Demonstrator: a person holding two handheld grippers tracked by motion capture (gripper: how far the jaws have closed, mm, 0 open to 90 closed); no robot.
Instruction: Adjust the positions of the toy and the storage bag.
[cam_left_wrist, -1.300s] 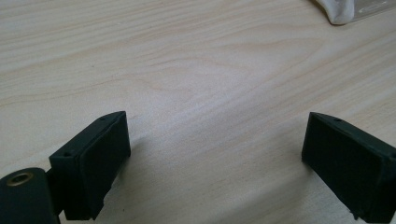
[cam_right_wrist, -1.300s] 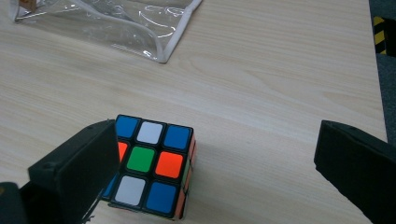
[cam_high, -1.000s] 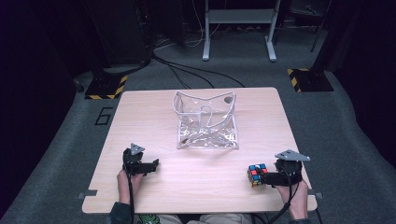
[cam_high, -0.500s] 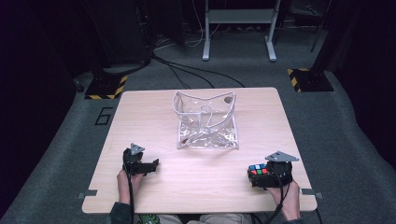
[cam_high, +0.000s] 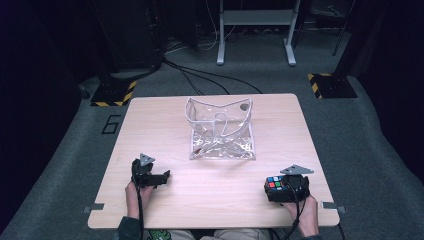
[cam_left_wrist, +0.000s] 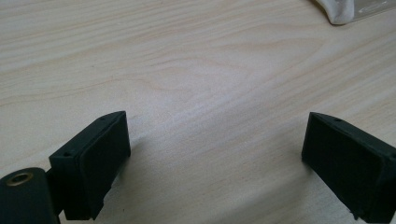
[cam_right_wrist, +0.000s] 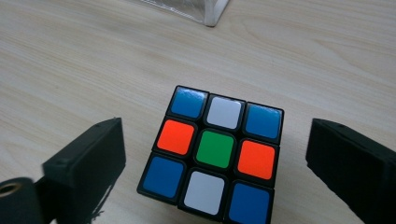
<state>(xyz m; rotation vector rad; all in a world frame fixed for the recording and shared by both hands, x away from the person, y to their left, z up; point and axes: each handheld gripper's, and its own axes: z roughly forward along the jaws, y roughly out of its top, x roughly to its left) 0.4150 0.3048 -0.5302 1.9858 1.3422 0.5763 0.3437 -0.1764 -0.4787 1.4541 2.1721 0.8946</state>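
Pale wood counter (cam_high: 165, 125) stands on grey carpet, and at its near left edge the left gripper (cam_high: 156, 178) rests with its fingers (cam_left_wrist: 95, 161) spread wide over bare wood. A clear plastic bag (cam_high: 221, 129) sits mid-counter, standing open. At the near right, the right gripper (cam_high: 280, 189) has its fingers (cam_right_wrist: 91, 161) released either side of a puzzle cube (cam_right_wrist: 215, 151), not touching it
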